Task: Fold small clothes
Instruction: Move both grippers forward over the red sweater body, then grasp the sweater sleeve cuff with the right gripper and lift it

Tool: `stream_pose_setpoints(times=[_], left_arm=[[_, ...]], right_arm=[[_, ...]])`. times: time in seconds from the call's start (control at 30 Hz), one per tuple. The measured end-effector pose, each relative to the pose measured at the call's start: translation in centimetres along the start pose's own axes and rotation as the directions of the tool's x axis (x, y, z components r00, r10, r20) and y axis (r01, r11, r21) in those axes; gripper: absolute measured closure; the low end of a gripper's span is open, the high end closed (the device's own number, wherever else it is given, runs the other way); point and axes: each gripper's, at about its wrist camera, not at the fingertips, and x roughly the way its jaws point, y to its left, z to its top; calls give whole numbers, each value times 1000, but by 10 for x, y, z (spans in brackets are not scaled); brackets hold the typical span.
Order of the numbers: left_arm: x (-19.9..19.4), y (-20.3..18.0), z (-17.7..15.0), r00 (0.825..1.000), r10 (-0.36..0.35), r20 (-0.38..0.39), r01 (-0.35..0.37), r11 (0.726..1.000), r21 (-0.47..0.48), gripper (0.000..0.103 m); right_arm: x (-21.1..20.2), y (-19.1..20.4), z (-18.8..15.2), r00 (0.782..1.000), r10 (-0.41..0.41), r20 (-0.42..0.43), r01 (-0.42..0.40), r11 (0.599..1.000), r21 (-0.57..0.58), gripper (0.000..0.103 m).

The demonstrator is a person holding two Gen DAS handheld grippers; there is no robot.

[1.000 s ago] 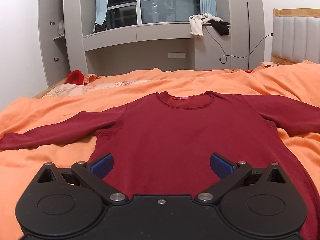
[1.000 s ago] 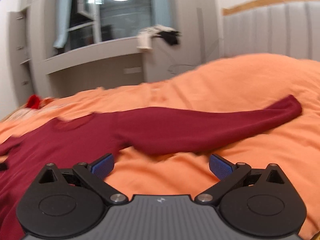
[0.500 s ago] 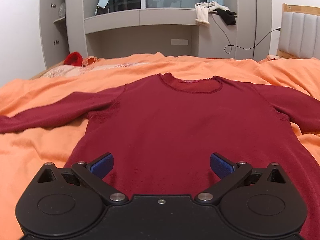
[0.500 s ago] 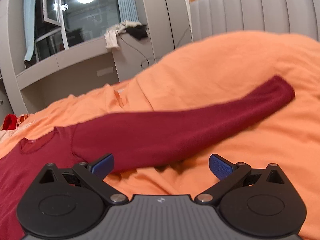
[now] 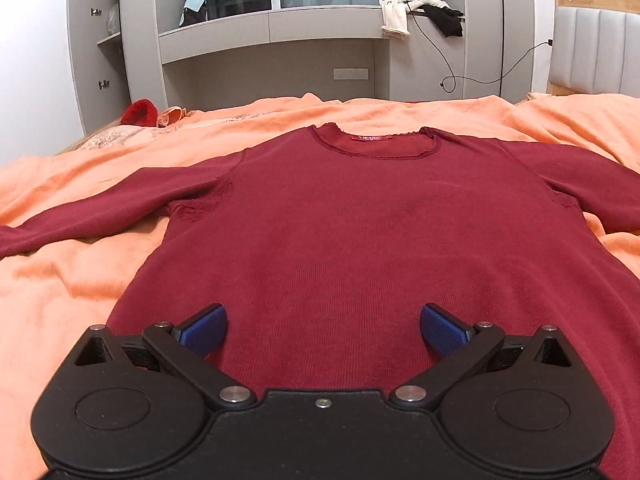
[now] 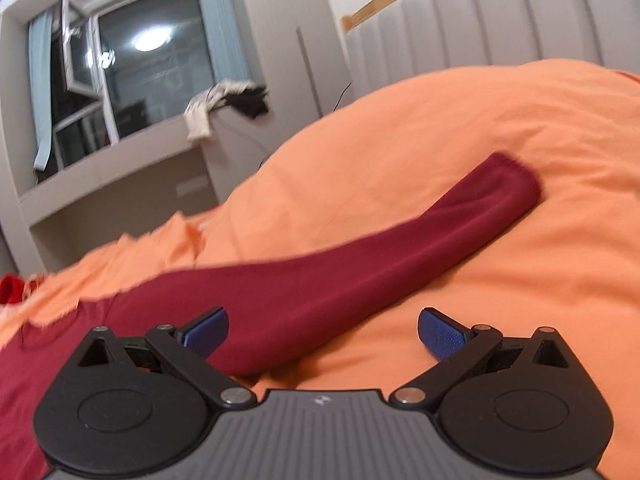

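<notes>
Orange bedspread point(image 5: 60, 280): left gripper point(image 5: 323, 326) spread empty over red sweater point(image 5: 340, 220) torso; right gripper point(image 6: 323, 328) spread empty, sees sleeve cuff point(image 6: 508, 184).

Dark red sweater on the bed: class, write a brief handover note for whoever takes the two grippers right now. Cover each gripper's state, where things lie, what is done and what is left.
Left gripper: open, holding nothing, over the lower body of the dark red sweater.
Right gripper: open, holding nothing, facing the sweater's right sleeve.
The sweater lies flat, front up, on the orange blanket, both sleeves spread outward, collar away from you.
Done: sweater spread out. No fold shows.
Left: probably fold each sleeve across the body, then fold the body.
</notes>
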Motion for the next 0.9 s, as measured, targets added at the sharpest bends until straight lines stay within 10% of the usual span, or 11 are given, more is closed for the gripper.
stream_pose_setpoints(times=[0.2, 0.5, 0.6, 0.73, 0.9], left_arm=[[1, 1, -1, 1000, -3, 0, 3, 1000, -6, 1], [1, 1, -2, 1000, -4, 1, 4, 1000, -7, 1], [1, 1, -1, 1000, -4, 1, 4, 1000, -7, 1], [0, 1, -2, 1000, -5, 2, 5, 1000, -8, 1], [-6, 4, -2, 1000, -8, 6, 9, 1000, -15, 1]], right_arm=[[6, -32, 15, 993, -114, 28, 112, 992, 60, 0], [31, -60, 24, 995, -39, 94, 17, 974, 224, 4], [44, -61, 26, 993, -70, 98, 43, 965, 257, 24], [51, -70, 27, 988, -127, 90, 95, 948, 303, 79], [50, -58, 28, 981, -148, 124, 107, 952, 287, 93]])
